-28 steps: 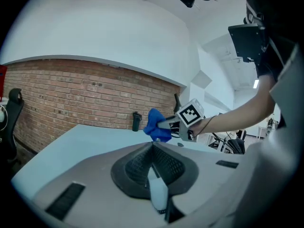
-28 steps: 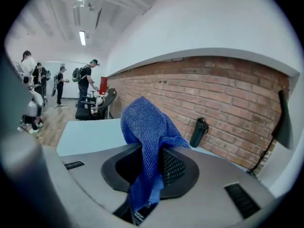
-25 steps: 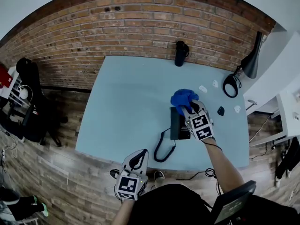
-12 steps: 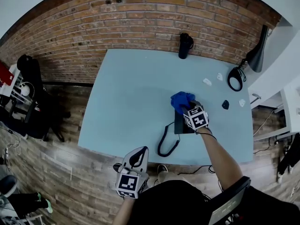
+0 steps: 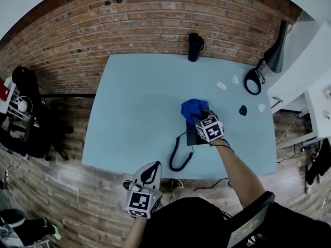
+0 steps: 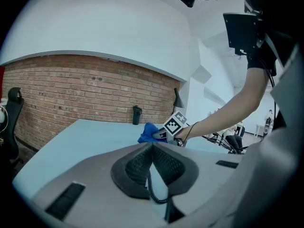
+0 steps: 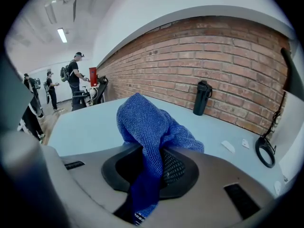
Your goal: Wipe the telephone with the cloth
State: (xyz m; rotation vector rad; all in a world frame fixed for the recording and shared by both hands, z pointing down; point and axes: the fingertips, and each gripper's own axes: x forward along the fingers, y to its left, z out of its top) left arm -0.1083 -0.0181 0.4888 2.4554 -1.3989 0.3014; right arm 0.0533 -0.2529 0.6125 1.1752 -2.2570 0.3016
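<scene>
- left gripper [image 5: 153, 168] nearest, held off the bench's near edge, well apart from the work; jaws together at the tips, nothing between them
- bench [image 5: 134, 107] pale blue, mostly bare on its left half
- coiled cord [image 5: 171, 159] black, loops on the bench toward the near edge, runs up to the telephone's left side
- telephone [image 5: 190, 136] black, flat on the bench, right of centre, its right part hidden under the right gripper
- right gripper [image 5: 203, 117] over the telephone, pointing away from the person; jaws clamped on the cloth, a fold running down between the pads
- cloth [image 5: 194, 109] blue knit, bunched up in front of the right gripper's jaws, at the telephone's far end; can't tell if it presses on the telephone
- small dark item [image 5: 242, 109] on the bench, right of the cloth, apart from it
- white bits [image 5: 221, 86] further back on the right side
- black cable loop [image 5: 252, 81] near the far right corner
- dark bottle [image 5: 193, 46] upright at the bench's far edge, against the brick wall [image 5: 129, 25]
</scene>
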